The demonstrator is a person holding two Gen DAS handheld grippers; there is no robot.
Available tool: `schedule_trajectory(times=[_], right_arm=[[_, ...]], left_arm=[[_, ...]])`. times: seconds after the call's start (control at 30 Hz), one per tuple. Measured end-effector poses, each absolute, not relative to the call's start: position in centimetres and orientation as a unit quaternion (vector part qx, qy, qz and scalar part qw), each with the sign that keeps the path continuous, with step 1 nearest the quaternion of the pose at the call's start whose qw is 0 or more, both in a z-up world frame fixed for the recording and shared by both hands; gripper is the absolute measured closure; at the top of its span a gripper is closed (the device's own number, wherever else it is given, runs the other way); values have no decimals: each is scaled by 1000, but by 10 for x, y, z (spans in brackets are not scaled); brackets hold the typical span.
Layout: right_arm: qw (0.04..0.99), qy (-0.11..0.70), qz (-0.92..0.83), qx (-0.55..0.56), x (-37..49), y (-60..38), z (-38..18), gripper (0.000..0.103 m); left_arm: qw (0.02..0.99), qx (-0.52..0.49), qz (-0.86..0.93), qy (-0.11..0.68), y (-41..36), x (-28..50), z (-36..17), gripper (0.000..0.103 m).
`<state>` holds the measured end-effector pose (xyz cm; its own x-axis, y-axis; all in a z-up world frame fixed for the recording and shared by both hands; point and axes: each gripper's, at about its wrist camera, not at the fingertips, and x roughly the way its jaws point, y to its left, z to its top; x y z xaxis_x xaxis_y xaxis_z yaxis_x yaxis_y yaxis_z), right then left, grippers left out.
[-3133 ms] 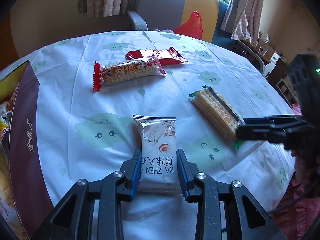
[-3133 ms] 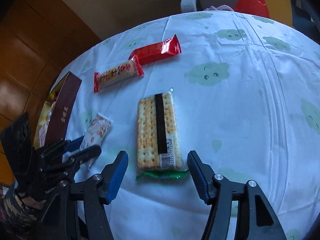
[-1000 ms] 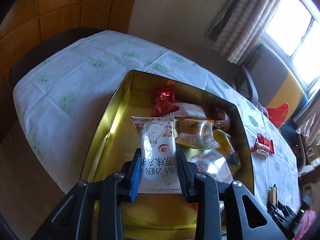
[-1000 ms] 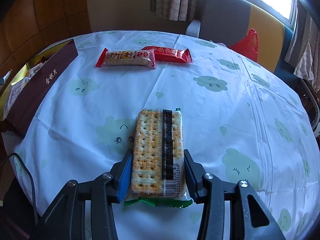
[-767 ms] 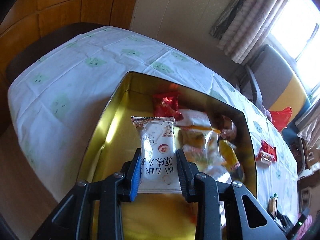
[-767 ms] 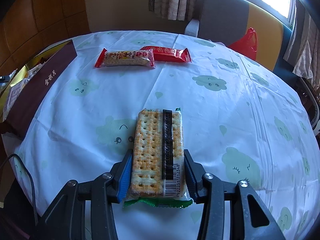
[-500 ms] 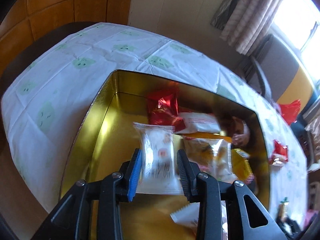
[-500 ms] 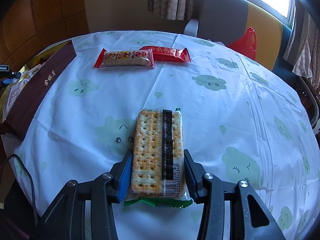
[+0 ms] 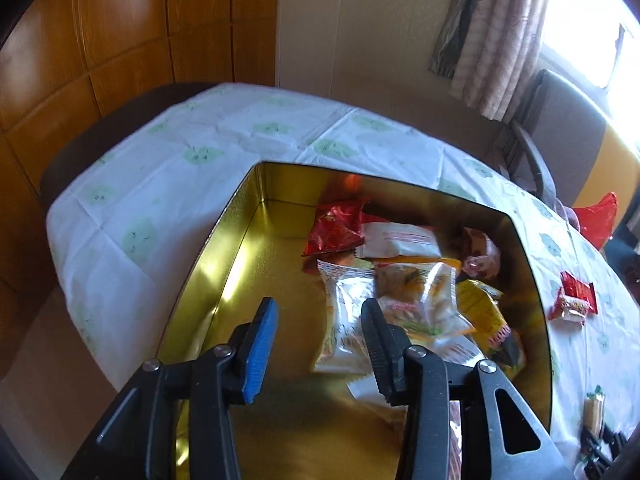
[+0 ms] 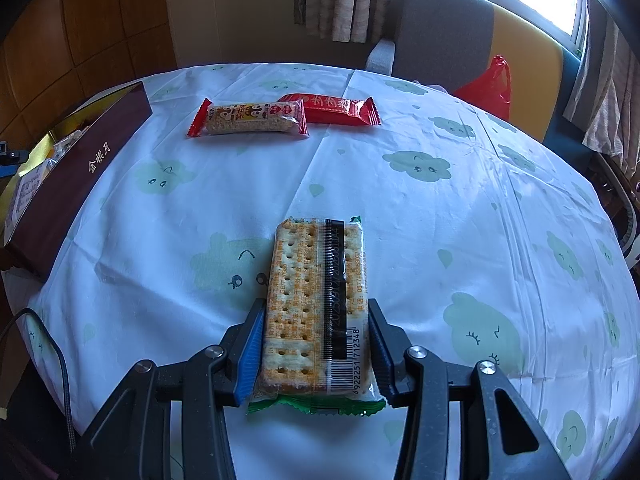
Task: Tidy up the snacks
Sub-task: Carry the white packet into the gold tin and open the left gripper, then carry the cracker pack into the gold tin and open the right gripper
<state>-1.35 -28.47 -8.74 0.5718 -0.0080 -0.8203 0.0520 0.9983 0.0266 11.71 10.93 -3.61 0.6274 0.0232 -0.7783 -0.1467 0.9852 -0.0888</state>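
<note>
Left claw (image 9: 318,334), jaws opening and empty, hangs above gold tin (image 9: 244,216) of snack packets (image 9: 416,296).

We see a tin box (image 9: 248,216) at the table's (image 10: 460,240) left edge, snack packets (image 9: 400,280) piled inside toward its right; two snack bars (image 10: 248,119) lie beyond a cracker pack (image 10: 316,304).
</note>
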Motion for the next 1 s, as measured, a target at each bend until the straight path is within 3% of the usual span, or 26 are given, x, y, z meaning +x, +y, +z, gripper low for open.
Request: schedule_trajectory(times=[0.37, 1.0], right_arm=[[889, 458, -23, 23, -16, -283, -87, 55], [887, 461, -26, 19, -15, -282, -87, 55]], left_arm=[[919, -24, 17, 392, 80, 76, -15, 57], [920, -33, 18, 390, 82, 40, -16, 56]])
